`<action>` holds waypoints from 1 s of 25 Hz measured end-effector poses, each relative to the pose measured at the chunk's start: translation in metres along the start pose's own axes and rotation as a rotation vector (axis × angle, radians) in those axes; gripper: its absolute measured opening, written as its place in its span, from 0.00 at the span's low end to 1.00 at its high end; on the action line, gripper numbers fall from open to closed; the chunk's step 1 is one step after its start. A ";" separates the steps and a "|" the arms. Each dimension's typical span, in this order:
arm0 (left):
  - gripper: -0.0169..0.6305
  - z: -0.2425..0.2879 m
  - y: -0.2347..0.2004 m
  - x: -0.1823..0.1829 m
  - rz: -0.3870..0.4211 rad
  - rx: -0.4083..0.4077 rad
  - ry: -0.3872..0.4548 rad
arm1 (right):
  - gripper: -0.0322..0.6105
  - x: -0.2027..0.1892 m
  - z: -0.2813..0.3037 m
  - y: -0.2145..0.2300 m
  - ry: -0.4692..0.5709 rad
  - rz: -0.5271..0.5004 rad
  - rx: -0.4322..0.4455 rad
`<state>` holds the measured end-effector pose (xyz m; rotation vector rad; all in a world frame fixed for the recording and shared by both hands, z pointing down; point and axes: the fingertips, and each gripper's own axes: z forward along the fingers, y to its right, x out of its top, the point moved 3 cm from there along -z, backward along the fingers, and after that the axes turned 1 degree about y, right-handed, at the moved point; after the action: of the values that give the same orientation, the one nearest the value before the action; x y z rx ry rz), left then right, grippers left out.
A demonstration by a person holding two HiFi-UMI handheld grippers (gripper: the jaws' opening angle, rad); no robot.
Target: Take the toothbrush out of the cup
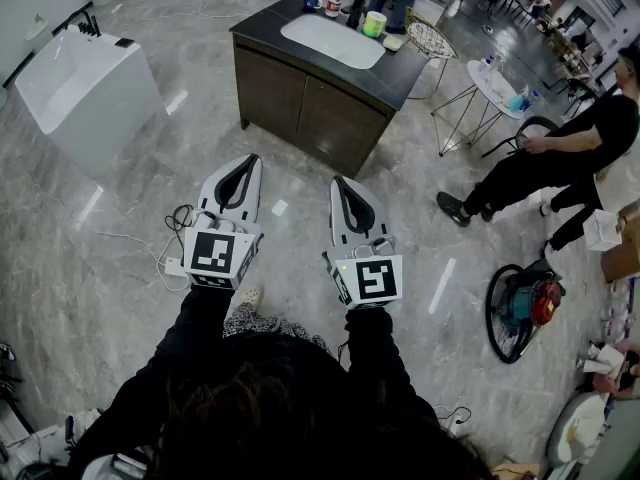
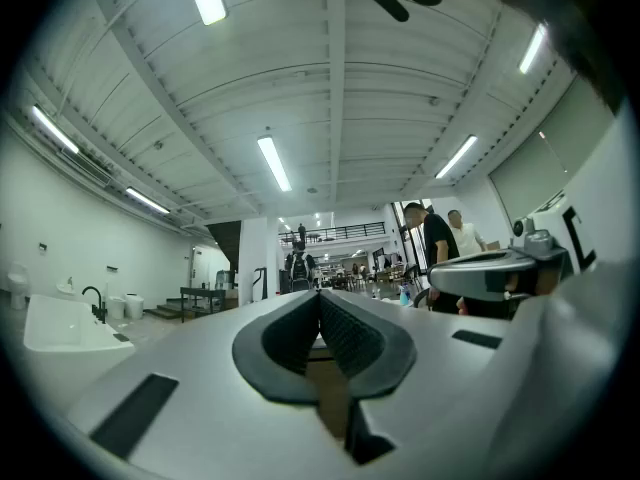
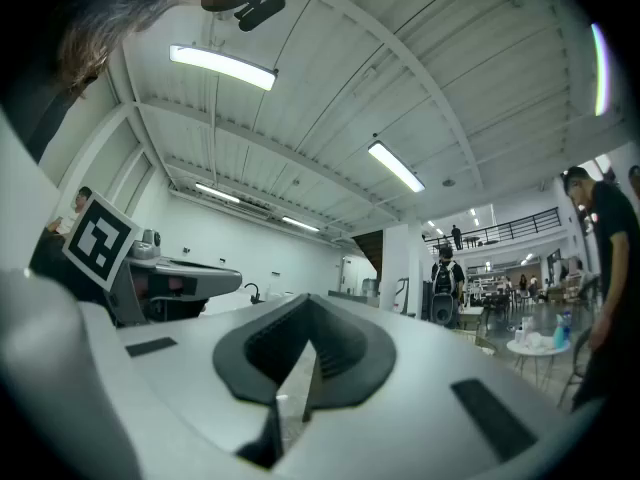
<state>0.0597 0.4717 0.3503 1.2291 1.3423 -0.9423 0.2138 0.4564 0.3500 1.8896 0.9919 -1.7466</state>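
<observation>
Left gripper and right gripper are held clenched, empty, short of the desk; the toothbrush, judged light and stiff, is best pinched mid-handle.

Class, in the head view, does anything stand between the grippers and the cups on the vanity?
Only floor, then the vanity and its basin; the blue cup and green cup stand beyond it. No toothbrush is discernible.
</observation>
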 end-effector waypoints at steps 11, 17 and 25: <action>0.04 -0.003 0.008 0.004 0.002 -0.017 0.011 | 0.05 0.004 -0.005 -0.003 0.012 0.015 0.014; 0.04 -0.003 0.015 0.003 0.006 -0.023 0.007 | 0.05 0.007 -0.009 -0.002 0.039 0.027 0.001; 0.04 -0.008 0.020 -0.002 0.005 -0.006 -0.004 | 0.05 -0.001 -0.016 0.002 0.029 0.049 0.013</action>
<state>0.0782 0.4827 0.3551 1.2252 1.3378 -0.9360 0.2264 0.4662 0.3533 1.9357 0.9392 -1.7068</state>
